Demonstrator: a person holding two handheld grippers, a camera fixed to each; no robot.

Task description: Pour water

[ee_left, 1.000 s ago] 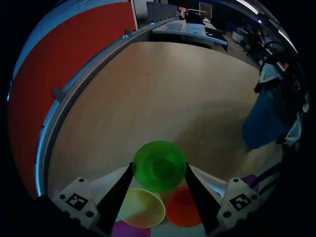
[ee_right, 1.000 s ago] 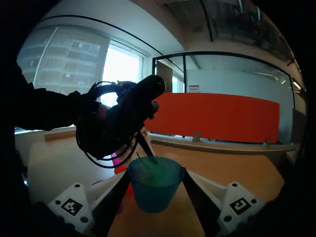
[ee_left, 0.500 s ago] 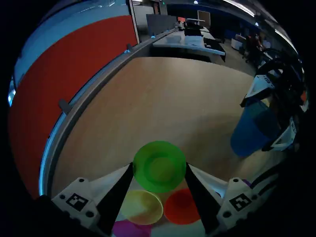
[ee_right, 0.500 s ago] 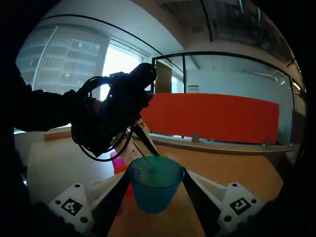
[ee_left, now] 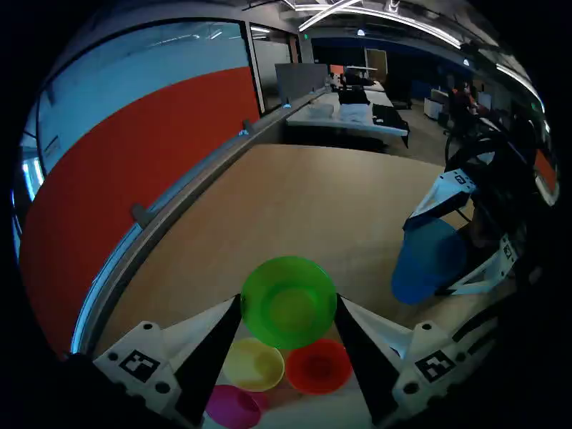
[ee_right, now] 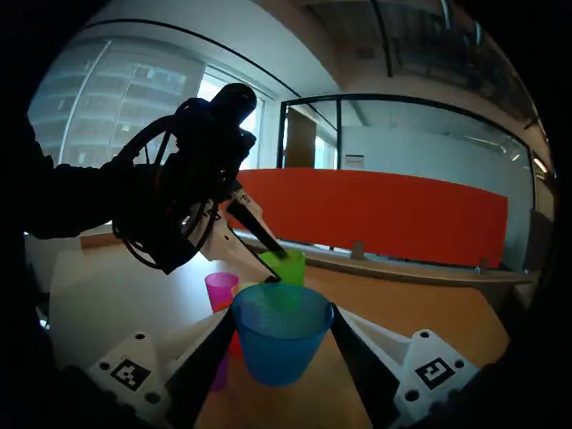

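Note:
In the left gripper view, my left gripper is shut on a green cup and I look down into its mouth. It hangs above a yellow cup, a red cup and a magenta cup standing on the wooden table. My right gripper is shut on a blue cup, held upright. From the left gripper view, the blue cup sits at the right in the right gripper. The right gripper view shows the green cup just behind the blue one, gripped by the left gripper.
An orange partition with a grey rail runs along the table's far edge. A hand and dark sleeve hold the left gripper, with looped cables. The magenta cup stands left of the green one. Desks lie beyond the table.
The left gripper has risen with the green cup; the cups standing below look smaller. In the right gripper view the green cup has come up from behind the blue cup.

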